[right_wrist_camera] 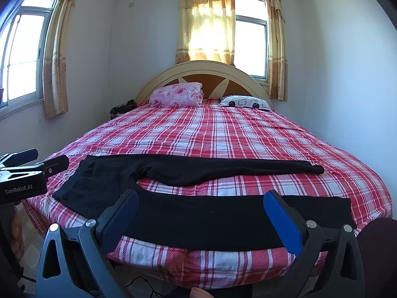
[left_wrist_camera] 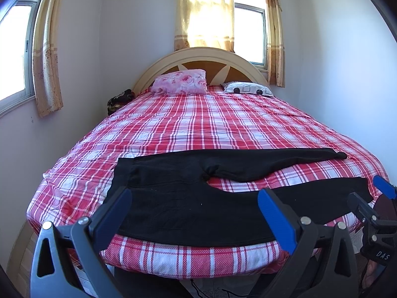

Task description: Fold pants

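Black pants (left_wrist_camera: 188, 198) lie flat across the plaid bedsheet (left_wrist_camera: 198, 124), legs splayed (waistband leftward); left gripper (left_wrist_camera: 194, 204) and right gripper (right_wrist_camera: 201, 204) both hold their fingers wide apart.

Left gripper (left_wrist_camera: 194, 200), right gripper (right_wrist_camera: 201, 202): black frames, blue finger pads (right_wrist_camera: 281, 221), silver screws; white "GenRobot.AI" marking at left edge.

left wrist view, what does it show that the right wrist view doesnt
Only the left wrist view shows the right gripper at its right edge, blue pads apart. Only the right wrist view shows the left gripper at its left edge and a fingertip at the bottom. Both show the black pants flat on the red plaid bedsheet, legs spread, ungripped.
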